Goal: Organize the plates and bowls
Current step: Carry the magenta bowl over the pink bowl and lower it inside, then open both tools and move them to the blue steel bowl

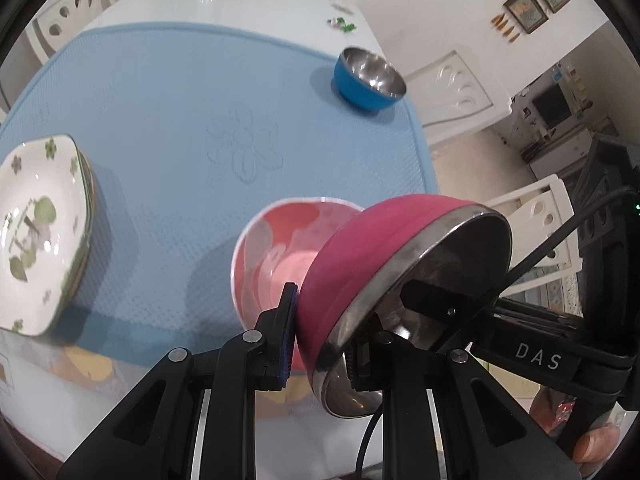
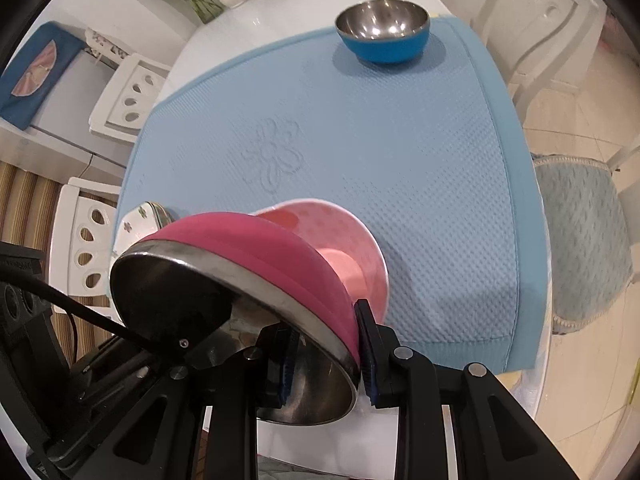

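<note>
Plates (image 1: 38,232), white with green clover print, stacked at left edge of the blue mat (image 1: 192,92); only their corner (image 2: 138,220) shows in the right wrist view behind the magenta bowl. Mat lies on a white table (image 1: 224,0) and has an embossed flower in the middle.

Left gripper (image 1: 324,332) clamped on the rim of the magenta bowl (image 1: 380,248): one pad on the pink outer wall, the other inside against the steel lining. Bowl tilted steeply, mouth facing right and toward the camera, held up off the mat. Right gripper (image 2: 328,352) clenched on the same magenta bowl (image 2: 256,248) at the opposite rim, one pad inside, one outside; so both tongs grasp this one bowl. In the left view the right gripper's finger (image 1: 432,300) shows inside the steel lining.

Pink bowl (image 1: 272,256) with pale floral pattern sits upright on the mat just behind the magenta one, near the front edge of the mat; also seen at (image 2: 344,248). Whether the two bowls touch, cannot tell.

Blue bowl (image 1: 366,78) with steel interior stands upright at far right corner of the mat, well apart from the others; same at (image 2: 382,30).

White chairs (image 1: 452,88) beside table on the right.
</note>
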